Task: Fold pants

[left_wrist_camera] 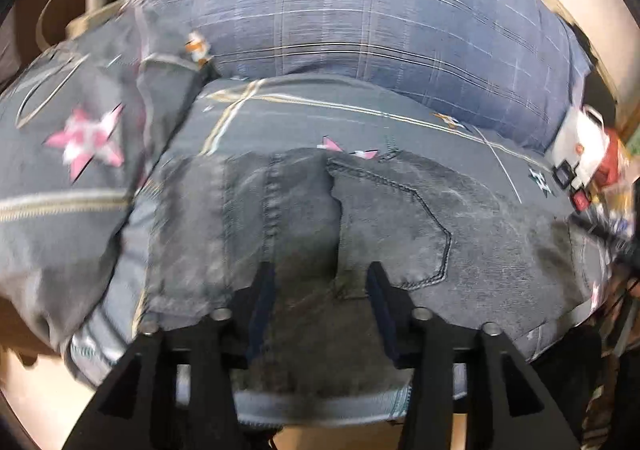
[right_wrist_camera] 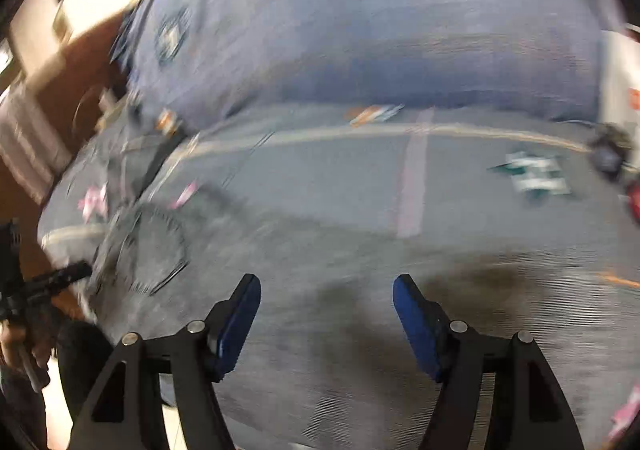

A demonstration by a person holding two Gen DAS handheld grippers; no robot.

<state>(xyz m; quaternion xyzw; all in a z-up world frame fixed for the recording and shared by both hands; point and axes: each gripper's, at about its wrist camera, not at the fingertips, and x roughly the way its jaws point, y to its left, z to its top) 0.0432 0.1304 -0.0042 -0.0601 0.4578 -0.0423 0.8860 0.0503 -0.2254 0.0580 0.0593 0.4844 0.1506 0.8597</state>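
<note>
Dark grey jeans lie flat on the bed, back pocket up, waistband toward the near edge. My left gripper hovers over the seat of the jeans with its jaws apart and the denim lying flat beneath them, not pinched. In the blurred right wrist view the jeans spread across the lower half, the pocket at the left. My right gripper stands open above the leg fabric, nothing between its blue pads. A hand holding a black tool shows at the left edge.
The jeans rest on a grey bed cover with pink stars and pale stripes. A blue plaid pillow lies behind it. A white and red object sits at the right. The bed's near edge runs just under my left gripper.
</note>
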